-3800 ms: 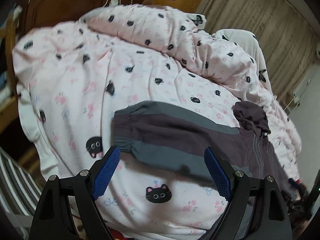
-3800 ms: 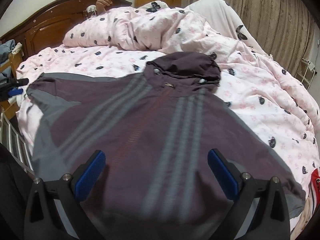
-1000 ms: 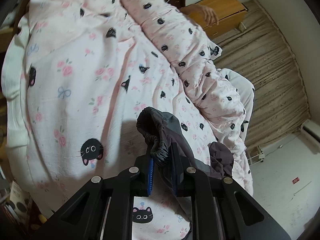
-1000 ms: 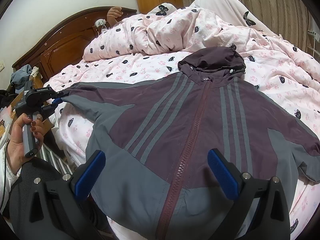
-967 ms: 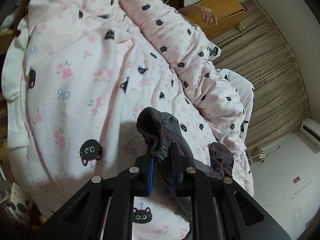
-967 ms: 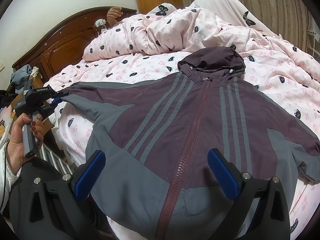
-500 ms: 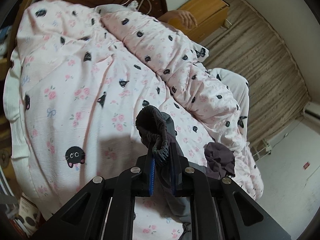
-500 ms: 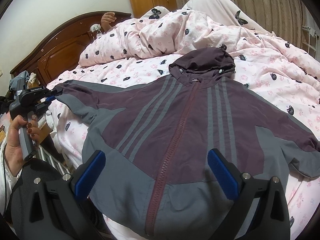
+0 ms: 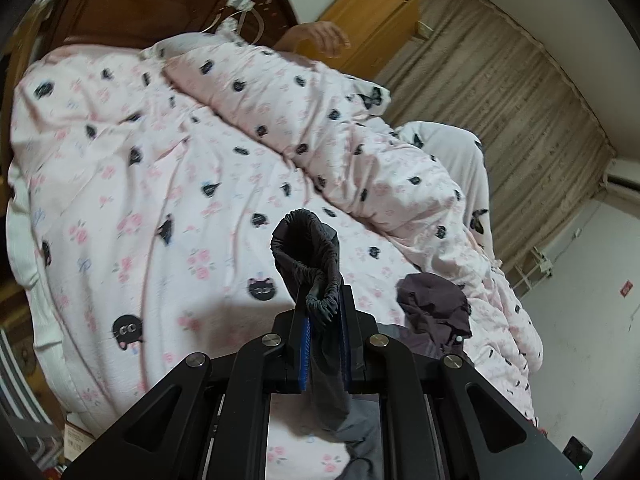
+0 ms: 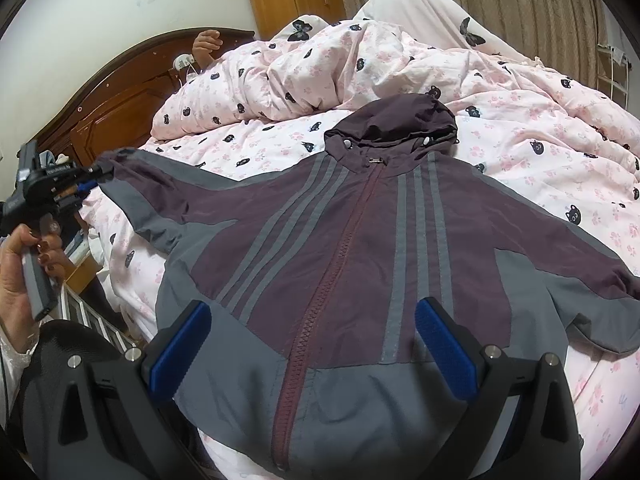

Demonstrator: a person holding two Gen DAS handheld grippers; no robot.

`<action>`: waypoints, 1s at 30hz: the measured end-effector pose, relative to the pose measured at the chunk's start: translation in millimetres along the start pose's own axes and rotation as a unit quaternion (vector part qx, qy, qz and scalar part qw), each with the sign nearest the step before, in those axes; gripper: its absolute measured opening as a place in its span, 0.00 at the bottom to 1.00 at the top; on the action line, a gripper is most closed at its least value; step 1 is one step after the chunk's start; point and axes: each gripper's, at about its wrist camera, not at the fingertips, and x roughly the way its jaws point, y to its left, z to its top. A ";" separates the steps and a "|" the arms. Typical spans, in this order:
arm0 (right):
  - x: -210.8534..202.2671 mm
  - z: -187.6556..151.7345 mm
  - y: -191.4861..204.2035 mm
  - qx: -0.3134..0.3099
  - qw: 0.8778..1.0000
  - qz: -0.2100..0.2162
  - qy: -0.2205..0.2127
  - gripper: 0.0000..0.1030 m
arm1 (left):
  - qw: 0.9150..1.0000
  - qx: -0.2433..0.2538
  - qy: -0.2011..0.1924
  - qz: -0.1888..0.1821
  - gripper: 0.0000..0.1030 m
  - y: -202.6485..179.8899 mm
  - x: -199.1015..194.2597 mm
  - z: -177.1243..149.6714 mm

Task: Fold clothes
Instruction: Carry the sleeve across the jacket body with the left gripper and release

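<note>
Since the frame of one second ago, the left gripper [image 9: 322, 334] has risen and rolled a little, so the headboard [image 9: 132, 4] now fills the top of its view and the sleeve cuff [image 9: 308, 252] stands higher above the bedding. Its blue pads [image 9: 305, 336] are pressed together on the elastic cuff, which sticks up in a loop just past the fingertips, while the rest of the sleeve hangs down between the black fingers.

From the right wrist view, the purple and grey hooded jacket [image 10: 360, 248] lies face up and zipped on the pink cat-print duvet [image 10: 540, 128], with the hood [image 10: 392, 124] towards the headboard. Its one sleeve is stretched out to the left edge of the bed, where the left gripper [image 10: 86, 176] holds its end, and a hand [image 10: 20, 264] grips the handle of that tool. The other sleeve [image 10: 592, 292] lies spread on the duvet at the right.

The right gripper [image 10: 316, 344] hovers over the lower front of the jacket with its jaws spread wide, and nothing is between them; it seems not to touch the cloth, though this is hard to judge. Another hand [image 10: 206, 46] rests near the headboard, behind the bunched duvet.
</note>
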 end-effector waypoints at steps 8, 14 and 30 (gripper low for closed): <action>4.0 -5.0 -10.5 0.014 1.000 0.014 0.005 1.00 | 0.998 0.062 0.006 -0.013 0.09 -56.5 -3.8 -2.0; -1.8 -8.2 -16.9 0.019 0.998 0.052 -0.013 1.00 | 0.994 0.103 0.015 -0.028 0.09 -97.9 -2.7 -14.9; -8.9 -13.0 -40.9 0.030 0.994 0.097 -0.032 1.00 | 0.978 0.183 0.068 -0.072 0.09 -193.9 27.1 -71.4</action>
